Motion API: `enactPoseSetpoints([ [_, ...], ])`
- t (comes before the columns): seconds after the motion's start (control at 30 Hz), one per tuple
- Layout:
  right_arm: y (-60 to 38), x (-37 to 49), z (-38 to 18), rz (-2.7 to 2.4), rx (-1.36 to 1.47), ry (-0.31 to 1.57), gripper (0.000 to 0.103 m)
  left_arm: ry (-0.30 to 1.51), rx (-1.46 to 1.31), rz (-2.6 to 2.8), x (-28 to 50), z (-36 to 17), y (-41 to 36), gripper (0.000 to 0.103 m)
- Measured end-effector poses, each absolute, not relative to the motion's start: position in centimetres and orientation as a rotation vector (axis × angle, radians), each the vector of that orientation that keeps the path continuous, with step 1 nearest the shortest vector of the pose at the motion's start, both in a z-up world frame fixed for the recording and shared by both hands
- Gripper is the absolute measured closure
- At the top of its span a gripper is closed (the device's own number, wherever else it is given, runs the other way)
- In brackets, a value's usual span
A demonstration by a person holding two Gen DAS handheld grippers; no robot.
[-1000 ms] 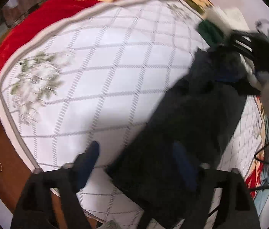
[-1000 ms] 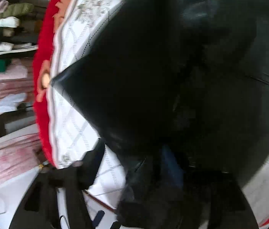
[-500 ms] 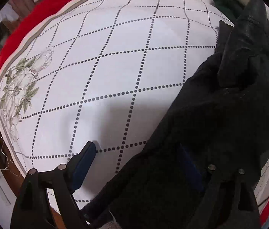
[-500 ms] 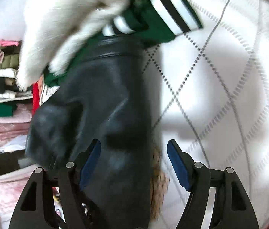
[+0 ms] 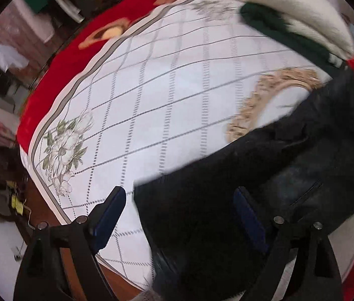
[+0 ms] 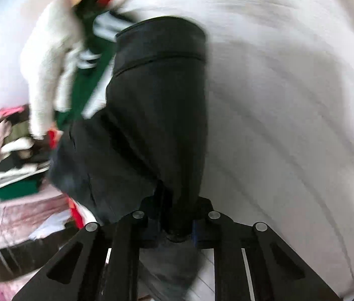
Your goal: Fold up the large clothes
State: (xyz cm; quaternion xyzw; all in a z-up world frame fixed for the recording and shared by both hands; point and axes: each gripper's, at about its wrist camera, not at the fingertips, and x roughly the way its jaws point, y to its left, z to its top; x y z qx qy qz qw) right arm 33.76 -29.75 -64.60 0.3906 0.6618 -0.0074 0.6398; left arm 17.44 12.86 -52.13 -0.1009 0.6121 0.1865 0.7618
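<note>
A large black garment (image 5: 290, 165) lies across the right side of a white quilted bed cover (image 5: 177, 87). My left gripper (image 5: 179, 193) hangs open just above the garment's near corner, its right finger over the cloth and its left finger over bare cover. In the right wrist view the same black garment (image 6: 157, 100) stretches away from my right gripper (image 6: 174, 223). That gripper's jaws are closing, with a bunched edge of the garment pinched between the blue pads. The picture is motion-blurred.
A green striped garment (image 6: 86, 85) and a white fluffy one (image 6: 49, 70) lie at the far end of the bed. A beige lace-trimmed piece (image 5: 252, 105) shows beside the black cloth. Folded clothes (image 6: 13, 170) are stacked beyond the red bed edge (image 5: 64, 57).
The right gripper's jaws went from wide apart over the black garment to pinching its edge. The left gripper shifted along the bed, and the beige lace piece has come into view.
</note>
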Motion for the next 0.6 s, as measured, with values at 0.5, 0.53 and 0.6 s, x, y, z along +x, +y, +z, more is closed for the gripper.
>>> enactPoseSetpoints([
  [0.5,-28.9,30.8,-55.0,-0.01,0.509,1.456,0.064,1.41,-0.235,0.233,28.6,-59.2,3.1,0.014],
  [0.53,-27.3,32.2,-55.3,0.061,0.495,1.465,0.064,1.434,-0.256,0.235,29.2,-60.4,3.6,0.014],
  [0.6,-24.0,35.2,-56.8,0.19,0.47,1.497,0.065,1.436,-0.284,0.231,29.5,-61.0,4.3,0.013],
])
